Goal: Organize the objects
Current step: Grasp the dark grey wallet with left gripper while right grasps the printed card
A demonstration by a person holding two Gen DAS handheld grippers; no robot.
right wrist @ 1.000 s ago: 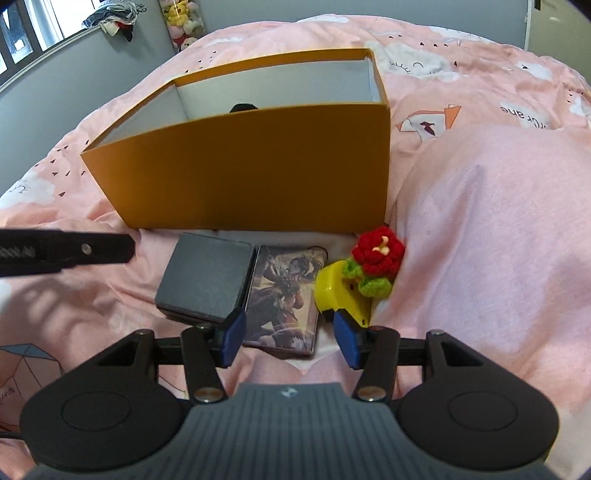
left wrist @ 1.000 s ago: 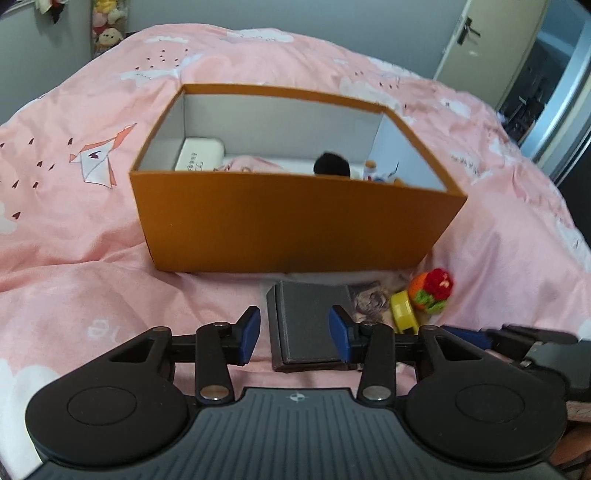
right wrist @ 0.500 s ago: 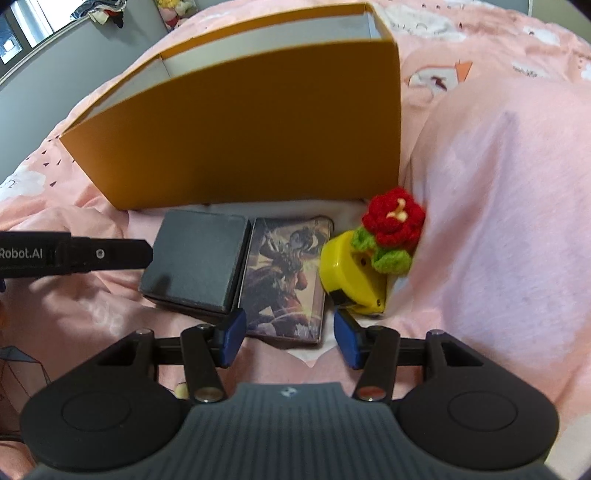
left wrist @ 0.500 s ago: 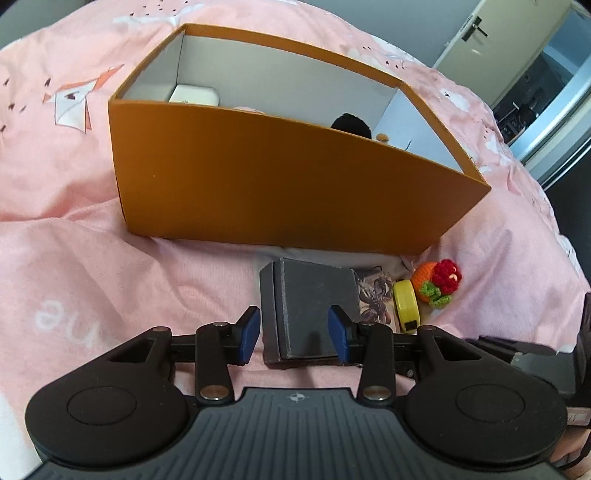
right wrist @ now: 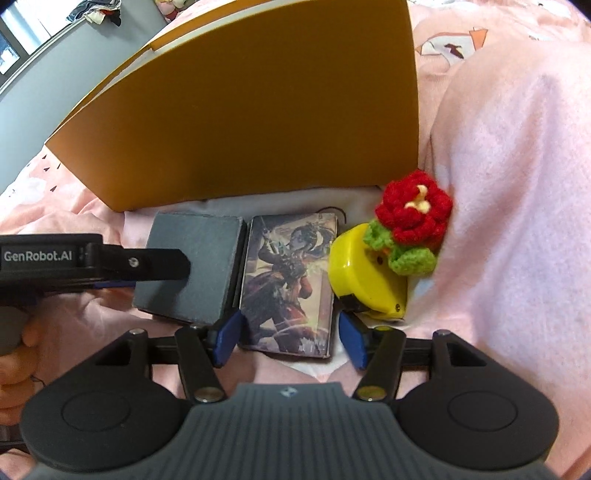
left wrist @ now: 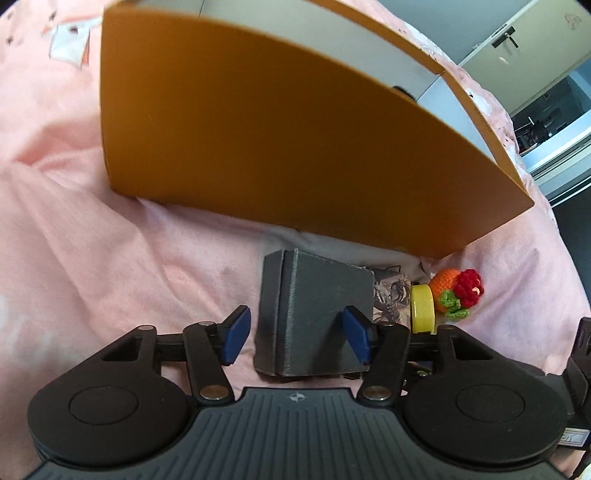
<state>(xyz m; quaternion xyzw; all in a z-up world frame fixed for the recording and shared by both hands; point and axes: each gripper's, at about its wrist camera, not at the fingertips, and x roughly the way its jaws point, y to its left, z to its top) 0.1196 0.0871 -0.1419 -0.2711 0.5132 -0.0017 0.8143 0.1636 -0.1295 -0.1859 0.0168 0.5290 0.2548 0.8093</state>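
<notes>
Left tool (left wrist: 295, 334) agape astride grey box (left wrist: 317, 314), orange box (left wrist: 280, 147) just beyond.

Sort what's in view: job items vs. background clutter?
Job:
orange box
grey case, between the open left tongs
picture card pack, ahead of the open right tongs
yellow tape measure
knitted flower

Just lying about:
pink bedspread
door

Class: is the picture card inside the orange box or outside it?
Outside. The card lies flat on the bedding in front of the box, between the grey case and yellow tape.
</notes>
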